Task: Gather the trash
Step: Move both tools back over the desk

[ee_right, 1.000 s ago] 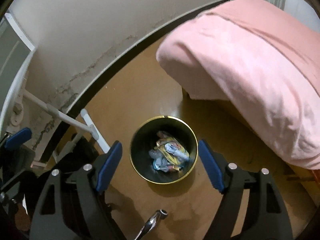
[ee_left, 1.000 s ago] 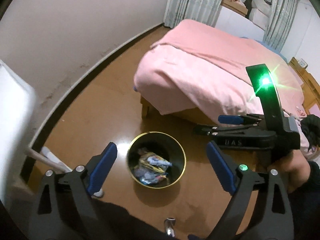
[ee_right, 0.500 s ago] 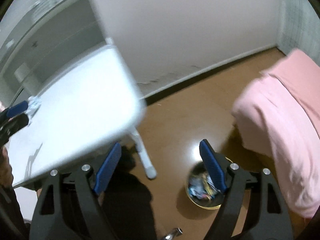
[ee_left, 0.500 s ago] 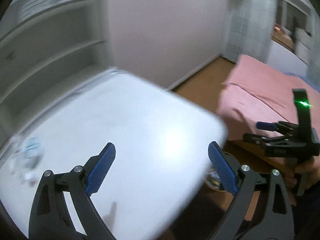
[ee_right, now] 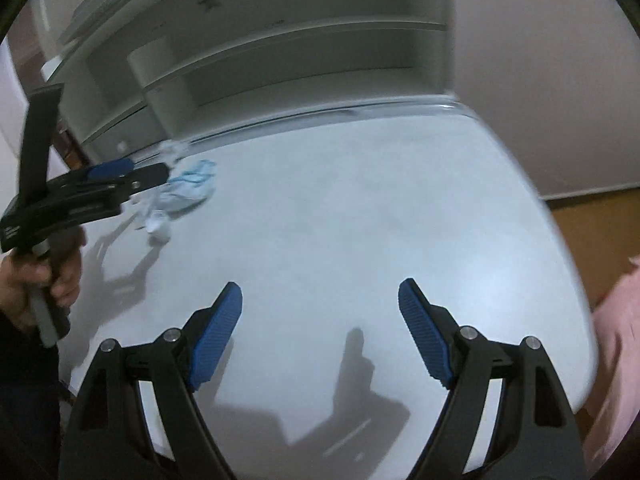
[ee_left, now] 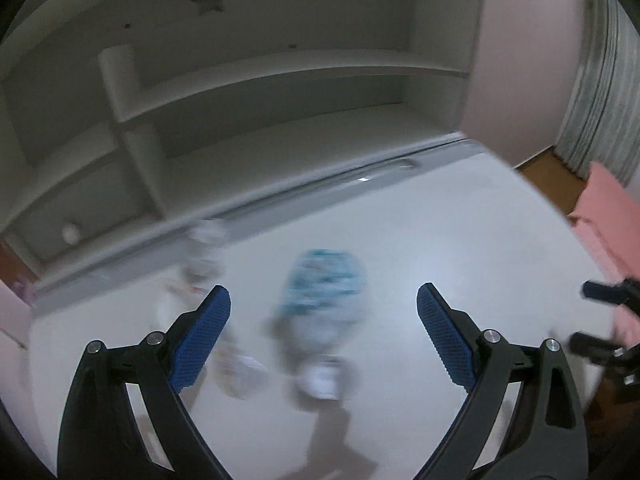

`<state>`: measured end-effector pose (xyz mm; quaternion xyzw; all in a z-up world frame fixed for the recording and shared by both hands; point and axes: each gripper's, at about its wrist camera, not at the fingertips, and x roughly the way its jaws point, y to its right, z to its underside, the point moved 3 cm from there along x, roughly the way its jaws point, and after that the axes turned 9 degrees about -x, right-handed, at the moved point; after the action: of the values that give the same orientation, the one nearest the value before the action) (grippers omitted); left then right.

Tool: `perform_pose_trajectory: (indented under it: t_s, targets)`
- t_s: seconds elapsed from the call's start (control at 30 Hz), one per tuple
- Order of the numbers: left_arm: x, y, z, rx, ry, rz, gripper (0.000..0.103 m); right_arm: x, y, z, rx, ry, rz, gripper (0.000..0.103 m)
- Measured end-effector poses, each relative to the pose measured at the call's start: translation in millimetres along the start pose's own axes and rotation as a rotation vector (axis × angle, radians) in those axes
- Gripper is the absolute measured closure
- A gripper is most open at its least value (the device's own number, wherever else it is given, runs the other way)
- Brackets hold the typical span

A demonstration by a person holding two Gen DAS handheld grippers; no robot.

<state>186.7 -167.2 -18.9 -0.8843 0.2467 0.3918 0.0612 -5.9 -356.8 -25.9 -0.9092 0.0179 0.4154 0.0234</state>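
Observation:
On the white desk [ee_left: 460, 248] lies blurred trash: a blue-and-white wrapper [ee_left: 320, 300], crumpled white paper [ee_left: 202, 268] and another white scrap [ee_left: 240, 374]. My left gripper [ee_left: 324, 308] hovers over the wrapper, open, with nothing between its pads. In the right wrist view the same wrapper [ee_right: 192, 186] and white scraps [ee_right: 157, 224] sit at the desk's far left, just past the left gripper [ee_right: 132, 178], which a hand [ee_right: 44, 280] holds. My right gripper [ee_right: 320, 300] is open over bare desk [ee_right: 360, 208], well to the right of the trash.
A white shelf unit [ee_left: 280, 92] with a star cutout rises behind the desk. The desk's right edge drops to brown floor [ee_right: 600, 220]. A pink bed [ee_left: 608, 200] lies to the right, and a curtain [ee_left: 596, 80] hangs beyond it.
Both views have swung up and left from the trash bin on the floor to the desk top. The bin has left view and the desk trash has come in. Both jaws stay wide.

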Motion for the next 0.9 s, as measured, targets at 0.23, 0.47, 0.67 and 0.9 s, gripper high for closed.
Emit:
perform_pose_trajectory:
  t_s: [0.23, 0.47, 0.67, 0.9]
  targets:
    - [22.3, -93.9, 13.4, 0.004, -0.062, -0.096, 0.012, 35.6, -41.5, -26.8, -0.079, -0.032, -0.04, 0.025]
    - [37.1, -119.8, 22.1, -0.064, -0.107, -0.059, 0.012, 64.1, -66.5, -43.3, -0.112, -0.059, -0.064, 0.025]
    - [57.4, -128.0, 19.9, -0.06, -0.11, -0.063, 0.012, 88.8, -86.2, -61.0, -0.153, -0.082, -0.082, 0.025]
    - [56.4, -115.5, 12.6, -0.021, -0.07, -0.038, 0.057, 121.4, -115.7, -96.3, -0.139, -0.115, -0.181, 0.025]
